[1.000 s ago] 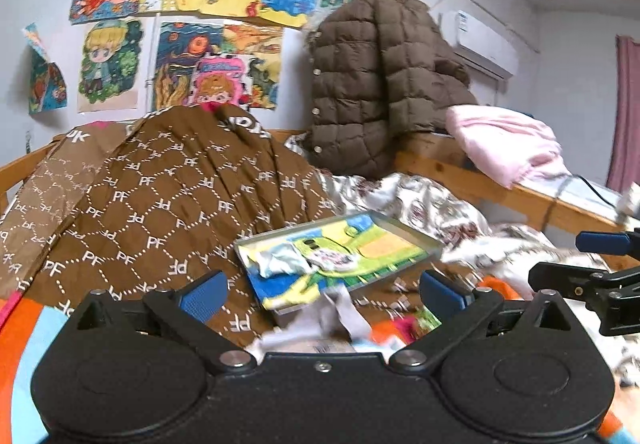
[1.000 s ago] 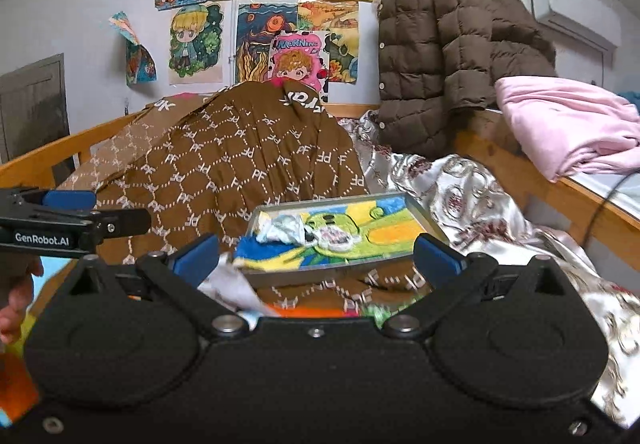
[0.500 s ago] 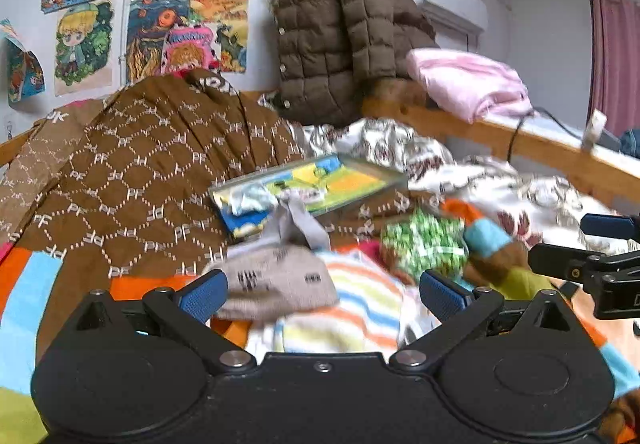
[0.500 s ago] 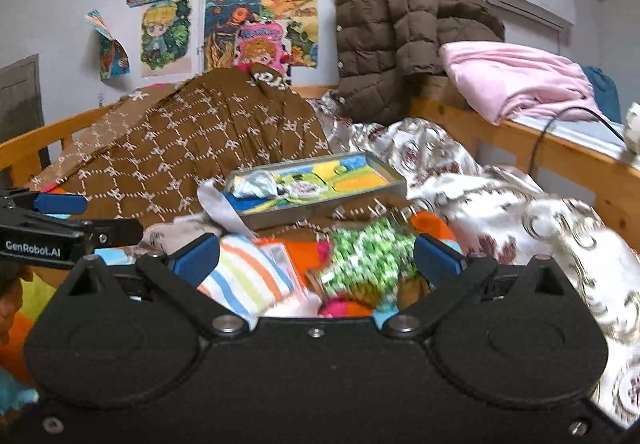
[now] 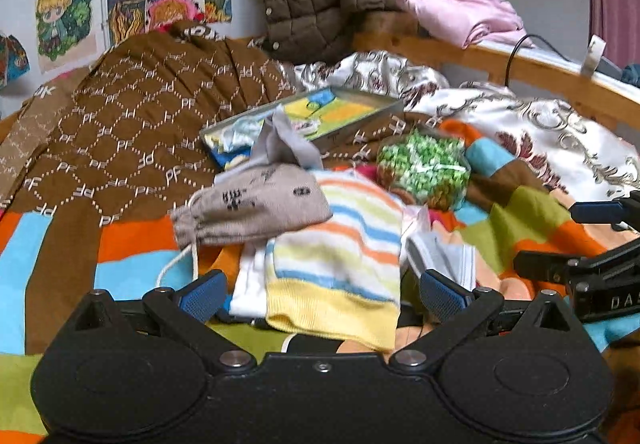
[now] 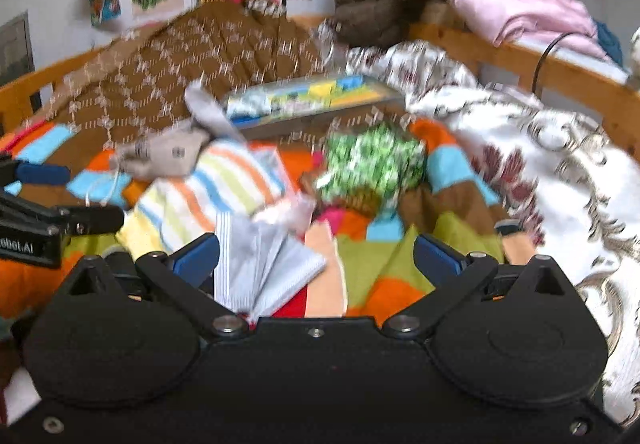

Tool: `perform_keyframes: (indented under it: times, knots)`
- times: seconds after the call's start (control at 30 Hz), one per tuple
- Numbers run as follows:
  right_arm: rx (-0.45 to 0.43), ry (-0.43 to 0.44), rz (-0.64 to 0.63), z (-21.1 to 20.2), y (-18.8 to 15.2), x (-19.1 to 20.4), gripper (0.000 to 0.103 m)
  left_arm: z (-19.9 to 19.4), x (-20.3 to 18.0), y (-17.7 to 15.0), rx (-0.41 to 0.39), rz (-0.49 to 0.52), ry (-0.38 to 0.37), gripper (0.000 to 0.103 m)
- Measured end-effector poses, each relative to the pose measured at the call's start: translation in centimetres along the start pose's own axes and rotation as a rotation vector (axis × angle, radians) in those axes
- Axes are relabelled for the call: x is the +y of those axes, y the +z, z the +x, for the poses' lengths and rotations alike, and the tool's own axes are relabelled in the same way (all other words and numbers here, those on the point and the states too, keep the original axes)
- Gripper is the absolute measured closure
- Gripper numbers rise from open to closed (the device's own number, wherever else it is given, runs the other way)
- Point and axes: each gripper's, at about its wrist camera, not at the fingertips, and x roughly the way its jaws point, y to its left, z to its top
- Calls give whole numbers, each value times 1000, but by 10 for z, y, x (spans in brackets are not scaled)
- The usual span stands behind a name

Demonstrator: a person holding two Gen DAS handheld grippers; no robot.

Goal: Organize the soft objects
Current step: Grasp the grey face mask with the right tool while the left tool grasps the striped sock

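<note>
- Left tool (image 5: 320,294): fingers apart, nothing between the pads. It points at the striped sock (image 5: 340,244), whose yellow cuff lies in the gap, so that reads as the pick target.
- Right tool (image 6: 316,256): also spread and empty. The grey pleated cloth (image 6: 260,268) sits just ahead of its left finger; probably lined up for that one.
- Landmark is the striped sock, on the bed (image 5: 132,256) over a colour-block blanket.
- Tan pouch (image 5: 252,204): overlaps the sock's far-left edge, drawstring trailing toward the left tool. It would likely drag if the sock is pulled first.
- Green bundle (image 5: 424,170): behind and right of the sock, apart from it.
- Tray (image 5: 304,116): behind the sock, tilted on the brown quilt (image 5: 132,124), with small cloth bits already in it. Looks like the drop spot, though I can't confirm.
- Right view is motion-blurred, so fine contact there is unclear.
- Judgement: early, nothing gripped yet.
</note>
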Motion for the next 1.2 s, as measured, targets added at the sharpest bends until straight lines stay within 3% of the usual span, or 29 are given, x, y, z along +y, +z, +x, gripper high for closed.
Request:
perform_keyframes:
  times: [0.5, 1.0, 1.2]
  knots:
    - [83, 19, -64, 18, -3, 19, 1, 9, -3, -10, 70, 34, 13, 1]
    - [77, 69, -129, 46, -4, 17, 1, 24, -8, -5, 89, 141, 25, 1]
    - [123, 101, -134, 63, -7, 14, 1, 34, -10, -1, 103, 155, -5, 1]
